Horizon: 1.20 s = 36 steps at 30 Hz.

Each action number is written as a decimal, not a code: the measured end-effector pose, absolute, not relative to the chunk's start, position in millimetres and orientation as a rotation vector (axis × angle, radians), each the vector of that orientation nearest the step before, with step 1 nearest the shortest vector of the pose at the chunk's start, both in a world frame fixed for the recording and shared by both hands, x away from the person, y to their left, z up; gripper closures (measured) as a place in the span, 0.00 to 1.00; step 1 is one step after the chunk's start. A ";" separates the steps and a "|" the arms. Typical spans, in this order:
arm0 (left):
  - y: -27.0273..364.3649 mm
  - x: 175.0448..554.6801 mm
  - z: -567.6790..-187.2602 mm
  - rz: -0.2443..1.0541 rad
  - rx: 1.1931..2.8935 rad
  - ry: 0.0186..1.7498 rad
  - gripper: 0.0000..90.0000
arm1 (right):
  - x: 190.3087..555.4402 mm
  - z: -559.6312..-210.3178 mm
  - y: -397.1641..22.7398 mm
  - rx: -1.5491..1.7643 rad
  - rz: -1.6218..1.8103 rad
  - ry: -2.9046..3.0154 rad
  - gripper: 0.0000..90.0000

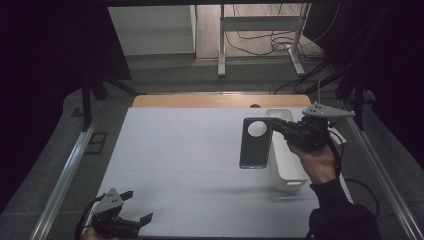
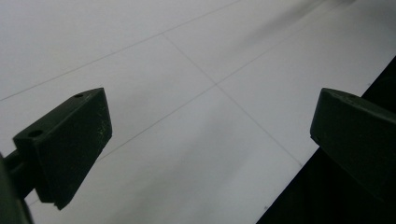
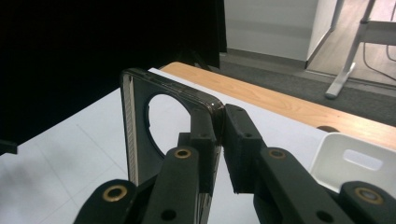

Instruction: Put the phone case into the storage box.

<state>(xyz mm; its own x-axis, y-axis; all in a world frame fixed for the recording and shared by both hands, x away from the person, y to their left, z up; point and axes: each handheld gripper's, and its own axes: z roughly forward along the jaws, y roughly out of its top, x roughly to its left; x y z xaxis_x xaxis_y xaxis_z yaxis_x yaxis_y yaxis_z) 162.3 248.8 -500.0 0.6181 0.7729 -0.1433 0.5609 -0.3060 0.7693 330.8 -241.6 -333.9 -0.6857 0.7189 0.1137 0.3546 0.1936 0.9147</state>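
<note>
Your right claw (image 1: 274, 125) is clenched on the edge of a dark phone case (image 1: 255, 143), its jaws pinching the rim beside the round camera cutout. The case is a thin, glossy, dark shell with a large circular hole near its top, held upright in the air above the white worktop (image 1: 190, 150), just beside the white bin (image 1: 287, 165). Your left claw (image 1: 137, 206) is released, jaws wide apart, low over the worktop's near left corner.

I'm working in a lab-like recording room: black curtains (image 1: 55, 45) flank a white-topped table (image 1: 190, 165), and loose cables (image 1: 265, 42) lie beneath a metal stand (image 1: 260, 30) at the far wall.
</note>
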 end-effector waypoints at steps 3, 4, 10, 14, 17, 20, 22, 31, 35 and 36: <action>249.7 161.3 -500.6 0.319 2.005 1.056 0.00 | 335.0 -331.4 -245.2 1.014 1.480 2.122 0.92; 249.9 161.3 -500.6 0.319 2.006 1.057 0.00 | 336.2 -330.4 -246.6 1.019 1.474 2.118 0.92; 251.1 161.1 -500.7 0.315 2.007 1.070 0.00 | 342.7 -327.9 -253.3 1.027 1.461 2.097 0.92; 250.9 162.7 -501.5 0.294 2.012 1.073 0.00 | 347.2 -327.0 -257.9 1.033 1.449 2.085 0.92; 251.0 163.1 -501.7 0.288 2.014 1.072 0.00 | 351.2 -326.8 -261.5 1.039 1.447 2.075 0.92; 251.2 163.4 -501.8 0.281 2.012 1.075 0.00 | 354.5 -326.1 -265.3 1.043 1.443 2.069 0.92; 251.0 163.5 -501.9 0.284 2.014 1.075 0.00 | 356.9 -325.5 -267.9 1.044 1.436 2.065 0.92; 250.4 163.6 -501.9 0.285 2.023 1.068 0.00 | 370.0 -318.6 -281.9 1.048 1.414 2.024 0.92; 249.9 163.6 -501.9 0.282 2.025 1.066 0.00 | 375.9 -317.0 -287.9 1.052 1.406 2.013 0.92; 249.7 163.7 -502.0 0.283 2.027 1.066 0.00 | 377.9 -316.7 -290.0 1.054 1.404 2.010 0.92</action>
<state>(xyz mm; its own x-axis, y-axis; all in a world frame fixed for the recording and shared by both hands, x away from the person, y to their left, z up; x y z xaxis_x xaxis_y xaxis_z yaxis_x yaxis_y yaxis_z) 163.7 249.7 -502.0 0.6180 0.7693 -0.1623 0.5876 -0.3148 0.7454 377.9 -290.0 -316.7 -0.5956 0.8017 0.0499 0.3226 0.1819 0.9289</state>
